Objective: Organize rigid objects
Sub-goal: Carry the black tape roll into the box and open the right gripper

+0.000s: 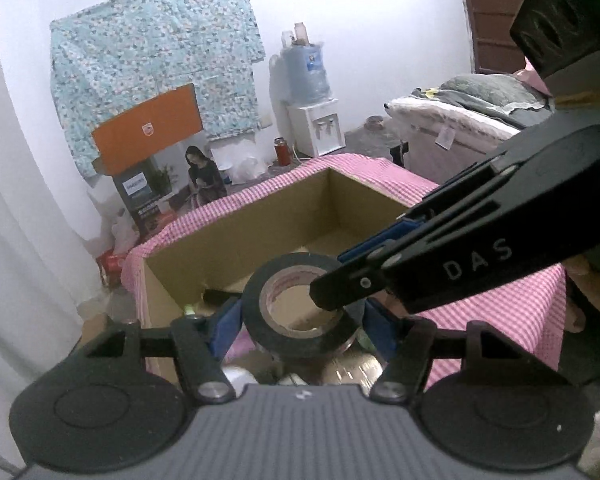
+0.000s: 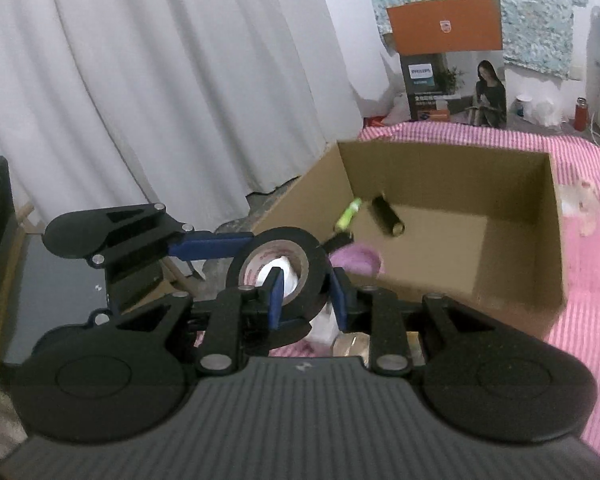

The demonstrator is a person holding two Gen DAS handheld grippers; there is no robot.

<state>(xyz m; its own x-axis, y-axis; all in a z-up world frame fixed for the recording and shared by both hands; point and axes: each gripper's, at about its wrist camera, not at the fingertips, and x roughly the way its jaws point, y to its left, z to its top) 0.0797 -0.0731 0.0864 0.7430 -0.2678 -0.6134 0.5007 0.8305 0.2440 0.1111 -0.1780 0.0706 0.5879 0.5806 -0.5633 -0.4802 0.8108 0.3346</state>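
A black tape roll hangs in the air just in front of an open cardboard box. My left gripper is shut across its outer width, a blue pad on each side. My right gripper is shut on the wall of the same roll, with one finger inside the hole and the other outside. In the left wrist view it reaches in from the right. The box holds a green tube, a black cylinder and a purple thing.
The box stands on a pink checked cloth. Small blurred items lie under the roll. Beyond are a printed carton with an orange flap, a water dispenser, a bed and a white curtain.
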